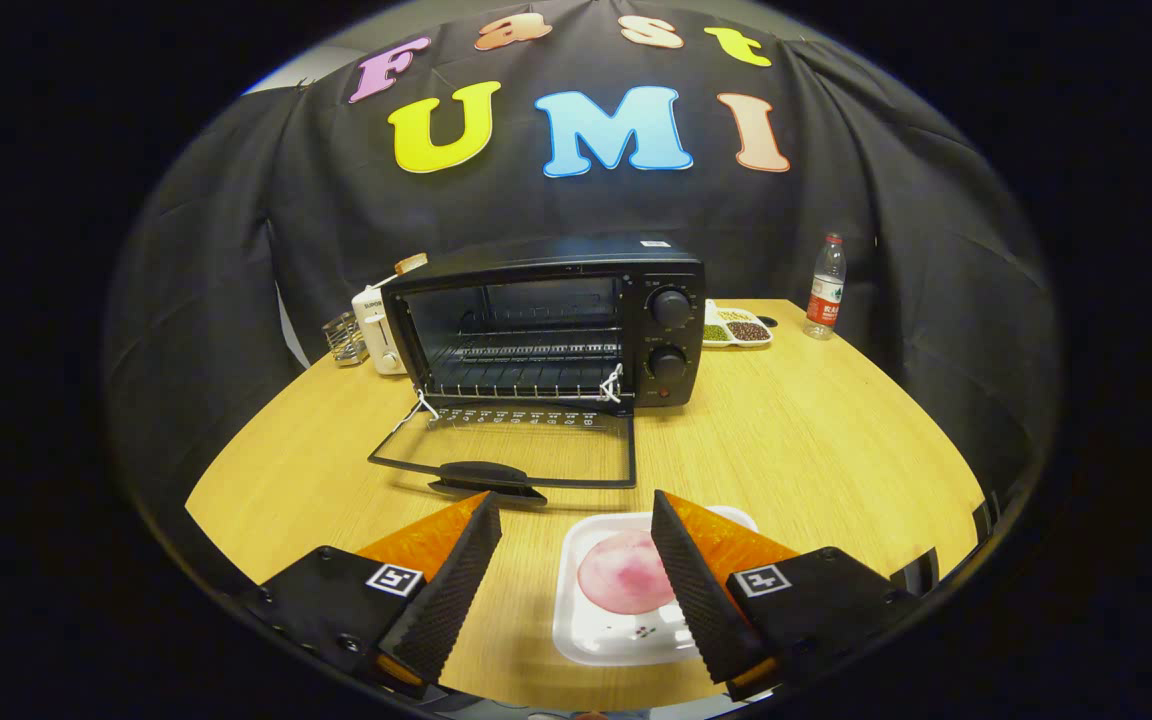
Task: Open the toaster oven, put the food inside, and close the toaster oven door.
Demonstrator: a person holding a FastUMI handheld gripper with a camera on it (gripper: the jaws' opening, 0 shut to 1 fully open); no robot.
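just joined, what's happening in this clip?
A person is holding a handheld claw over a round wooden table. The black toaster oven already has its glass door folded down flat, wire rack bare. The claw is open, gripping nothing, fingers straddling a white square tray with a round pink piece of food just ahead. The food is not yet in the oven.
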